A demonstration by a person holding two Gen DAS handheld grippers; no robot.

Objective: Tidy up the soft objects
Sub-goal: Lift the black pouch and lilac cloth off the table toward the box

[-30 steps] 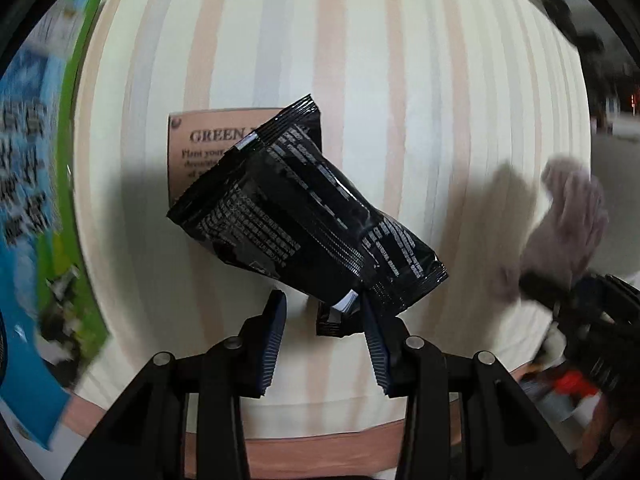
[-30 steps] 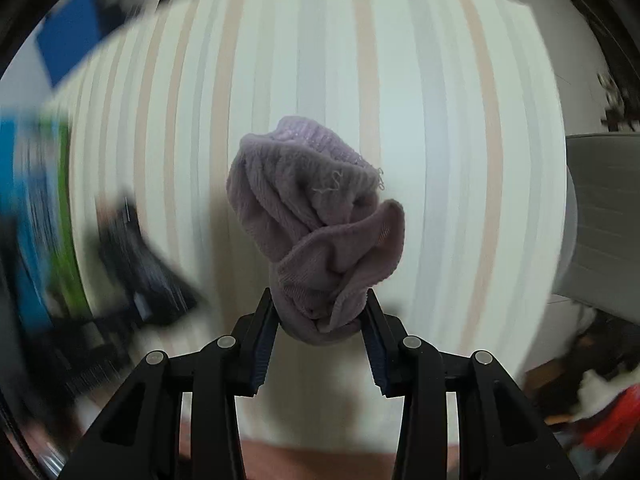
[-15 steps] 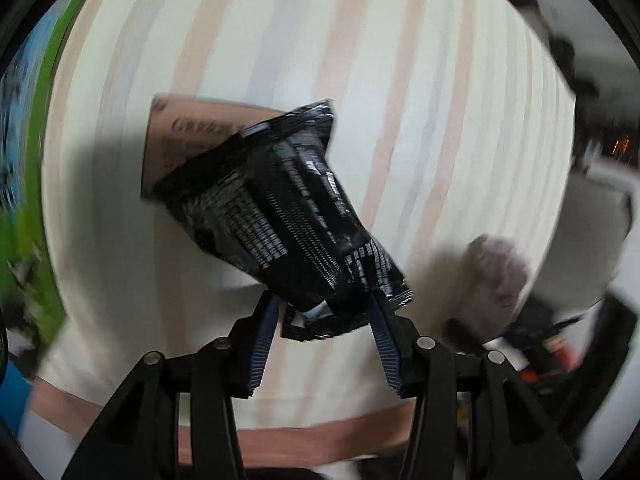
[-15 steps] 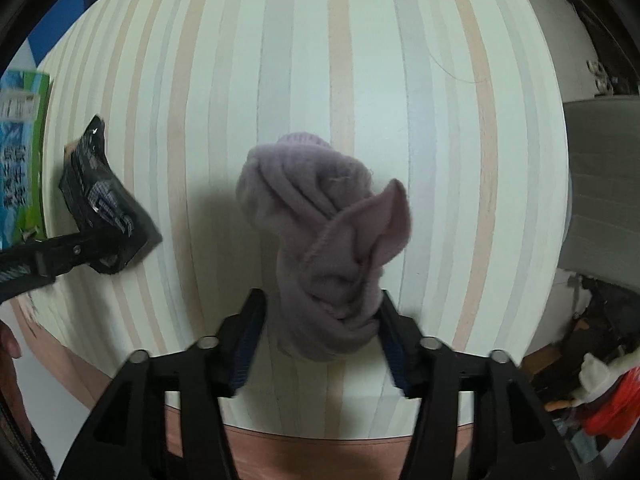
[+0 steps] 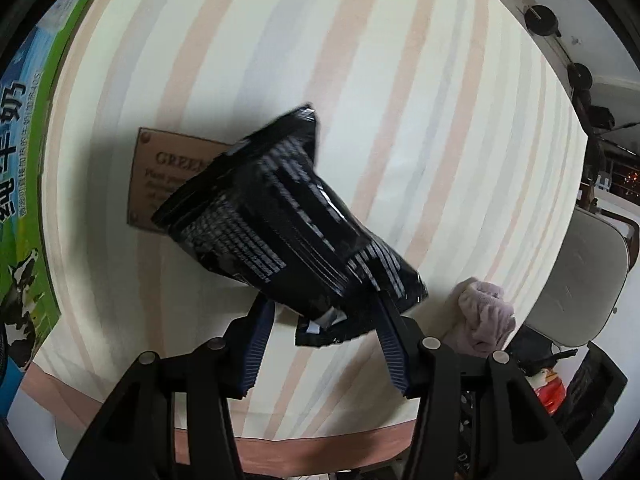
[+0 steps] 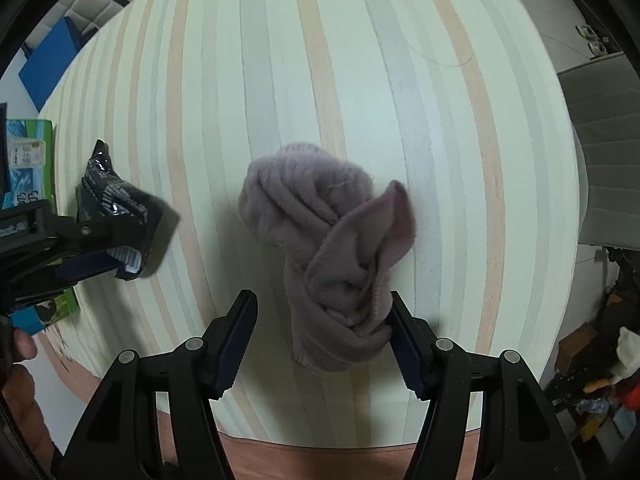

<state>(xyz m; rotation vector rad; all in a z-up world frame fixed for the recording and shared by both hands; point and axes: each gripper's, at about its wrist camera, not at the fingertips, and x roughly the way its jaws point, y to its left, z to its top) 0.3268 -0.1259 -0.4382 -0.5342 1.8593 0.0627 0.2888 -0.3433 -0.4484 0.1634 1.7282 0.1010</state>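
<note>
On the striped cloth [image 6: 360, 60] covering the table, a mauve sock [image 6: 332, 248] lies bunched and twisted, one flap folded up toward its right side. The right gripper [image 6: 322, 334] stands spread around its near end: the right finger touches the fabric, the left finger is clear of it, so the sock is released. In the left wrist view, the left gripper [image 5: 324, 330] has its jaws apart with the crumpled lower edge of a black packet [image 5: 280, 224] between them; whether the pads actually press on the foil cannot be told. The packet is glossy, printed with white text, tilted up and away to the left, and it overlaps a tan card [image 5: 168, 176] lying flat on the cloth. The sock [image 5: 482, 314] shows near the cloth's right edge in that view, just right of the left gripper. A green and blue carton [image 5: 24, 160] sits at the left border. Bare cloth extends widely beyond both items; the near table edge runs just below the grippers.
</note>
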